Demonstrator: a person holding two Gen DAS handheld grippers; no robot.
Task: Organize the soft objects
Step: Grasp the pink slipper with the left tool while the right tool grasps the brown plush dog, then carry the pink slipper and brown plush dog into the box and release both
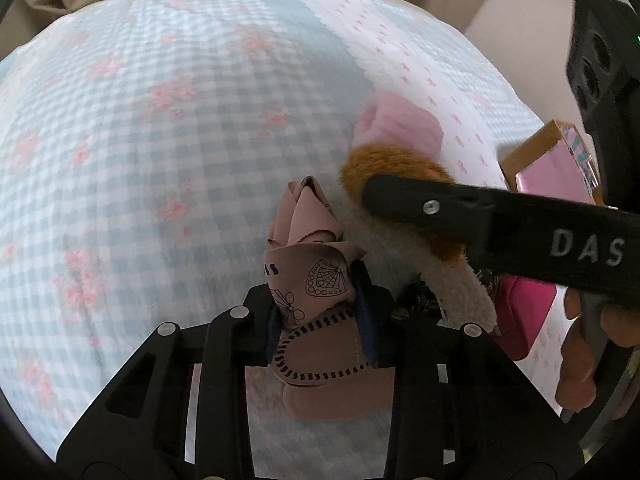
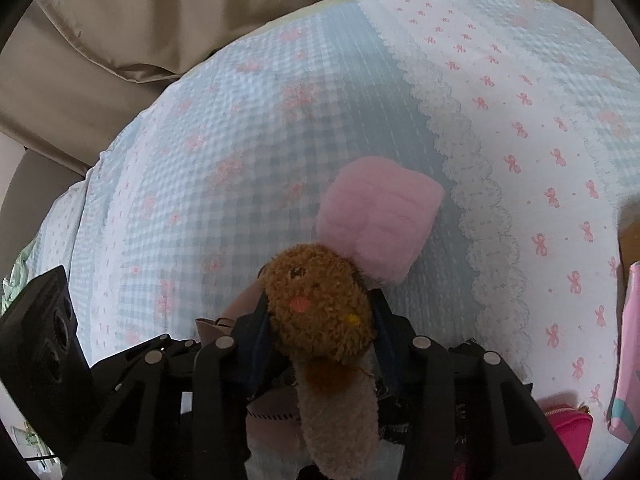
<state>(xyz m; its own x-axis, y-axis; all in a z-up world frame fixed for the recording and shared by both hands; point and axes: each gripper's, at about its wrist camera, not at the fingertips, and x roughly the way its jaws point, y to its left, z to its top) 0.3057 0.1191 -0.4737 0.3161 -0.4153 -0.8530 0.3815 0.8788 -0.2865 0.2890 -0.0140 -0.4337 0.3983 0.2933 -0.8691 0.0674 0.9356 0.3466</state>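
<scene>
Left wrist view: the left gripper (image 1: pixel 320 312) is closed on a tan printed cloth (image 1: pixel 316 280), pinched between both blue pads. The cloth is thin and limp; its free end folds upward and sags below the jaws. Grip at a bunched section, since a single layer is likely to slip. The cloth hangs over the checked bedspread (image 1: pixel 160 160), near its middle. The right gripper (image 1: pixel 400 192) crosses the view from the right, against a brown plush toy (image 1: pixel 384 160). A pink fluffy pad (image 1: pixel 400 124) lies just behind the toy. At the bedspread's right edge stands a cardboard box (image 1: pixel 540 156) with a pink interior; its contents cannot be determined. A magenta pouch (image 1: pixel 524 312) lies below it.

Right wrist view: the right gripper (image 2: pixel 320 312) is closed on the brown plush toy (image 2: pixel 320 300), jaws bearing on both sides of the head. The toy appears light and compressible; hold the head, not the dangling cream body. The pink fluffy pad (image 2: pixel 376 216) rests on the bedspread (image 2: pixel 240 140), touching the toy's upper edge.
</scene>
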